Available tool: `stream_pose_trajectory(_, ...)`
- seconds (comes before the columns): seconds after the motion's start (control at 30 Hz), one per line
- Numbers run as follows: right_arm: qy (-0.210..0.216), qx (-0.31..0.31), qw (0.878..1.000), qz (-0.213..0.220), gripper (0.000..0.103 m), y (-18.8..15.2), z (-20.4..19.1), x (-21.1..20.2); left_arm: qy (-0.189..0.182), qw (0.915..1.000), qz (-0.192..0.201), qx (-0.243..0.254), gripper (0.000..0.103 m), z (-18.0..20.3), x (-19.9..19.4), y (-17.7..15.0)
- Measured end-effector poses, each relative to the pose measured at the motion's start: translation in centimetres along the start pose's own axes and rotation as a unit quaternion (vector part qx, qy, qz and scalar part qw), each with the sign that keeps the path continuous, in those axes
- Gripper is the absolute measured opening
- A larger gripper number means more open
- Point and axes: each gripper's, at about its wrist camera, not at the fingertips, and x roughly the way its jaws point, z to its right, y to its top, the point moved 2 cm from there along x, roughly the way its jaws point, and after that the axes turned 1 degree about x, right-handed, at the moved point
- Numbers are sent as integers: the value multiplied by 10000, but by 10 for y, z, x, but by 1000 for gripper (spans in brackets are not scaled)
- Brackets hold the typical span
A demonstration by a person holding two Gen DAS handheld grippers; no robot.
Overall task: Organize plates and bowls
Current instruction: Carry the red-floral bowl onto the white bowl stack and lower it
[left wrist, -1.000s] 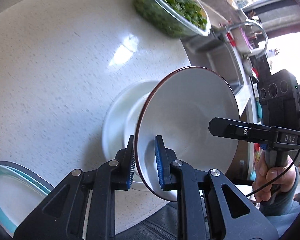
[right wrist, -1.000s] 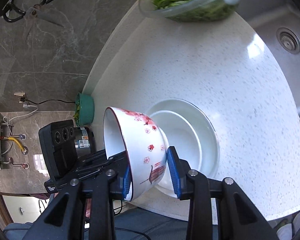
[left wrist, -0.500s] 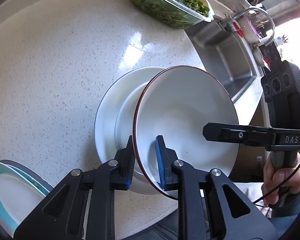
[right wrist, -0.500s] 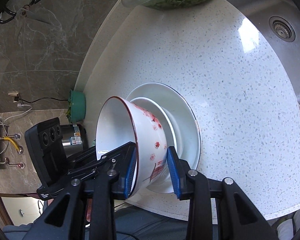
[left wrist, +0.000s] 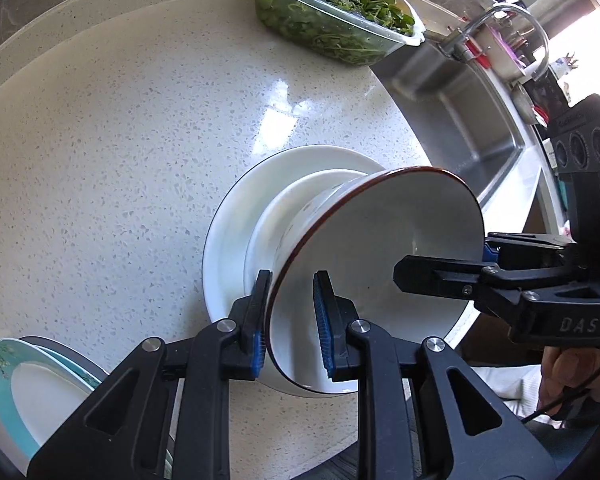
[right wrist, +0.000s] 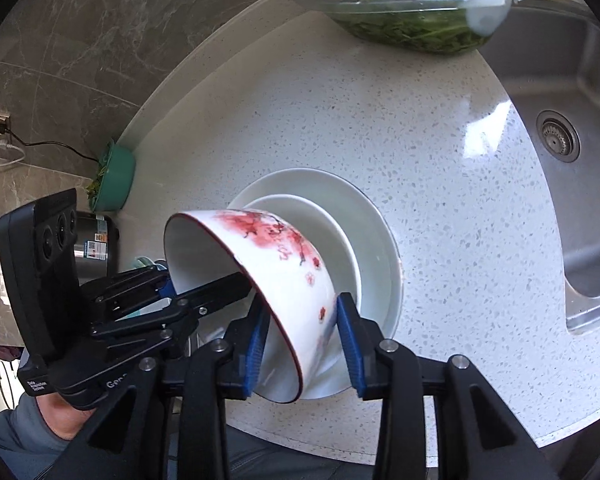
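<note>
A white bowl with a red rim and red blossoms (left wrist: 380, 260) (right wrist: 284, 256) leans tilted, mouth toward the counter's front. Its foot is over the small white plate (left wrist: 268, 224) (right wrist: 340, 240), which is stacked on a larger white plate (left wrist: 228, 240) (right wrist: 380, 248). My left gripper (left wrist: 290, 320) is shut on the near rim, one pad outside and one inside. My right gripper (right wrist: 302, 340) straddles the opposite wall, one pad inside and one on the painted outside. Its jaws are opening while the pads still touch the bowl. Each gripper also shows in the other's view.
A clear container of greens (left wrist: 332, 12) (right wrist: 412, 8) stands at the back of the speckled counter. The steel sink (left wrist: 460, 112) (right wrist: 560, 140) lies to the right. Teal-rimmed plates (left wrist: 4, 380) sit at the front left, and a green bowl (right wrist: 116, 176) by the wall.
The bowl has come down and tipped further, so its foot now lies over the stacked white plates. Both grippers moved with it, still on opposite sides of the rim.
</note>
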Motion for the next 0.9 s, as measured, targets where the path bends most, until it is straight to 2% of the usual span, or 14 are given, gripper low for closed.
stream_pose_trajectory(0.3,16,40,10000,38,39,3,-1,-1,-56,9999,104,-109,19,-6,-2,-1)
stream_pose_trajectory(0.53,-58,54,9999,130,43,2,-5,-4,-47,9998,123,-167,19,-7,-4,-3)
stream_pose_trajectory(0.6,-5,112,9997,209,48,1,-7,-6,-51,9997,131,-178,19,-7,-4,-4)
stream_pose_trajectory(0.73,-71,174,9994,294,48,-2,-5,-7,-48,9997,162,-159,19,-4,-5,-4)
stream_pose_trajectory(0.83,-380,-54,9987,348,48,-4,-10,-10,-48,9997,189,-140,19,-1,-5,-4)
stream_pose_trajectory(0.9,-867,-547,9938,434,49,-6,-22,-8,-34,9997,192,-129,20,0,-4,-3)
